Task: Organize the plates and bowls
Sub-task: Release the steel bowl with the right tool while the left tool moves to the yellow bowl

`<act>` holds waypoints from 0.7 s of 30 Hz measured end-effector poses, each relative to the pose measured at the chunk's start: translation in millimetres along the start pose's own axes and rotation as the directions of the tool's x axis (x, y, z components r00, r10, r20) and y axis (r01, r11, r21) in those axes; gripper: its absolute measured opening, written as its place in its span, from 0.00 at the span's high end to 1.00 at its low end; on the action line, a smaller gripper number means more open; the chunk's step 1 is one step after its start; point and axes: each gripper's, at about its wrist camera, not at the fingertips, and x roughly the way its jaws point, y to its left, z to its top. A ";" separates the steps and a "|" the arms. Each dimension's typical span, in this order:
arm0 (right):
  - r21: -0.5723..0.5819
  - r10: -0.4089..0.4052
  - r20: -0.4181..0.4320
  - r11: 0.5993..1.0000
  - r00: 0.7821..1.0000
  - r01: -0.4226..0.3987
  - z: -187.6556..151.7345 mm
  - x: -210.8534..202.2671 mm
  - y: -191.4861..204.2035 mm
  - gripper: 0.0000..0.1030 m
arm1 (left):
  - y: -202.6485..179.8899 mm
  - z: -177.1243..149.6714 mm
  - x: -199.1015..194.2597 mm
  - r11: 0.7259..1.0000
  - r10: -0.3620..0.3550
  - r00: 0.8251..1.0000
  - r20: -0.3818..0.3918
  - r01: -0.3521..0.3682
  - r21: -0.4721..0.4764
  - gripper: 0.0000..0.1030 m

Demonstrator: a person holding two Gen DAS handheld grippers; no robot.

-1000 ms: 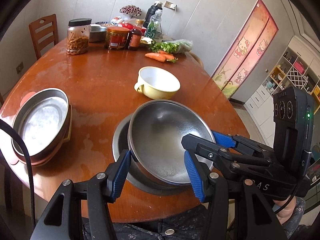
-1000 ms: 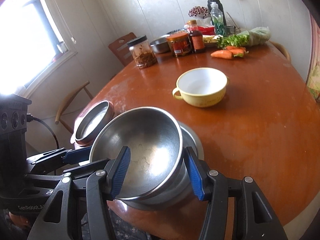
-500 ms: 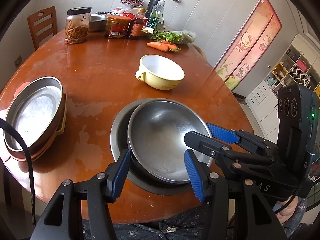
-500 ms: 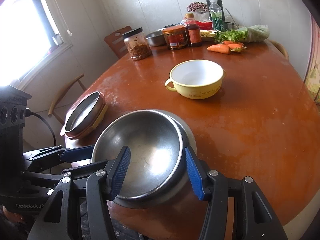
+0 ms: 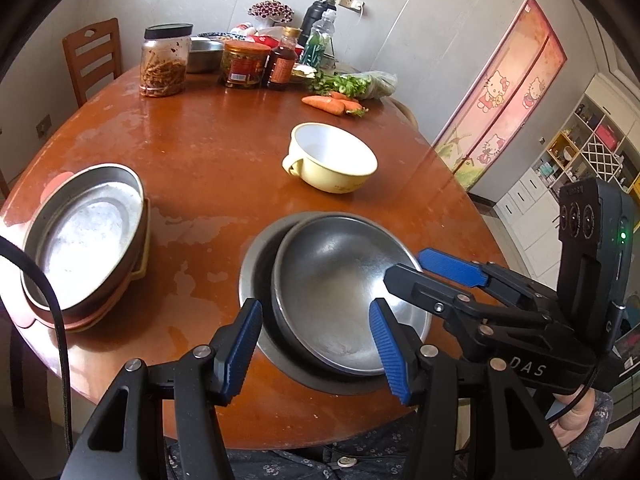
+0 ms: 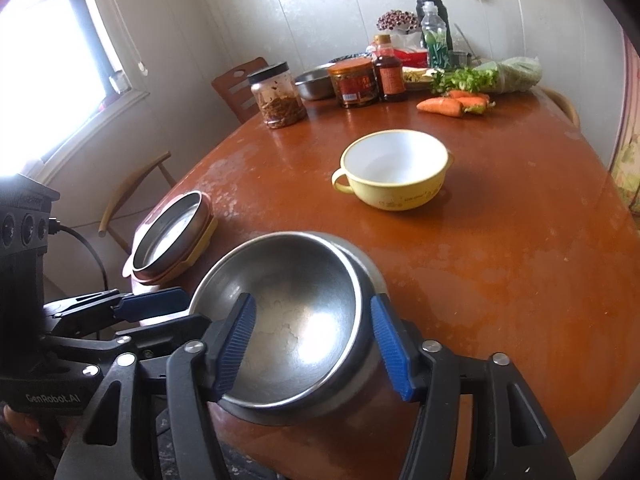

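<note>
The right gripper (image 6: 312,344) is opening around the round shiny steel bowl (image 6: 288,320); the left gripper (image 5: 316,344) waits open; the bowl sits crooked and may slide off the flat steel plate (image 5: 256,264) underneath.

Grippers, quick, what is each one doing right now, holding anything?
Left gripper: open, holding nothing, near the rim of the steel bowl.
Right gripper: jaws opening, steel bowl's rim between them, no longer pinched.
</note>
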 end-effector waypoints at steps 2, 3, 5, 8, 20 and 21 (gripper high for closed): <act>0.000 -0.004 0.005 1.000 1.000 0.004 1.1 -1.1 -0.3 0.36 | 1.1 1.5 -1.4 1.000 0.006 1.000 0.001 -0.006 -0.001 0.46; 0.000 -0.008 0.006 1.000 1.000 0.008 1.7 -1.4 -0.5 0.35 | 1.1 2.2 -1.8 1.000 0.008 1.000 0.003 -0.008 -0.002 0.46; -0.002 -0.015 0.009 1.000 1.000 0.015 3.1 -1.7 -1.4 0.34 | 0.3 4.2 -2.3 1.000 0.012 1.000 0.004 -0.012 0.000 0.46; 0.002 -0.019 0.013 1.000 1.000 0.019 5.4 -2.4 -3.6 0.31 | -1.1 7.2 -3.1 1.000 0.015 1.000 0.008 -0.015 0.004 0.46; 0.060 -0.045 0.036 0.997 0.998 0.043 26.6 -2.2 -25.2 0.29 | -11.4 42.1 5.8 0.999 0.035 0.999 0.014 -0.035 0.039 0.45; 0.064 -0.048 0.039 0.997 0.998 0.046 28.9 -1.6 -27.4 0.29 | -12.3 46.5 7.9 0.998 0.040 0.999 0.011 -0.041 0.041 0.45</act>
